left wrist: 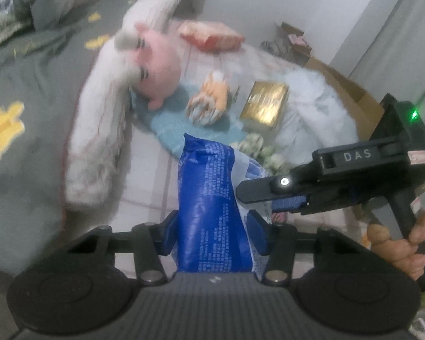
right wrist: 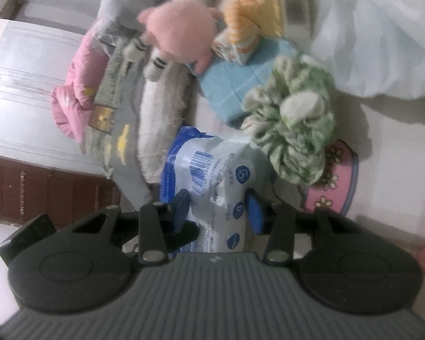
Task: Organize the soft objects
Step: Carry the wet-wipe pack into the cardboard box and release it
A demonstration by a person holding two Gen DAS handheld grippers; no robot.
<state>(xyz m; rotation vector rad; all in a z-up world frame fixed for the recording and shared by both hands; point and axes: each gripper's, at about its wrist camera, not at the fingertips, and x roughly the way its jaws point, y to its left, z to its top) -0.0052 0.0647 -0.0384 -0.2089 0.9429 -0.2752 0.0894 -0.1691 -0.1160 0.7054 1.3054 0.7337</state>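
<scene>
While both grippers flank tissue pack point(left wrist: 209, 212), barcode only right view

We read "DAS" in pale letters on black body of right gripper point(left wrist: 256, 201). Blue-and-white pack point(right wrist: 212, 181) carries barcode, digits beneath too blurred; its blue side's small print unreadable.

**A bedroom at home**

A bed point(left wrist: 155, 175) with a pale checked sheet carries a green quilt point(left wrist: 28, 90), a pink plush toy point(left wrist: 158, 68), a white scarf point(left wrist: 99, 130) and a pillow point(left wrist: 317, 107). Plain white walls point(left wrist: 311, 5) rise behind; a dark wooden cabinet point(right wrist: 42, 192) stands alongside.
</scene>
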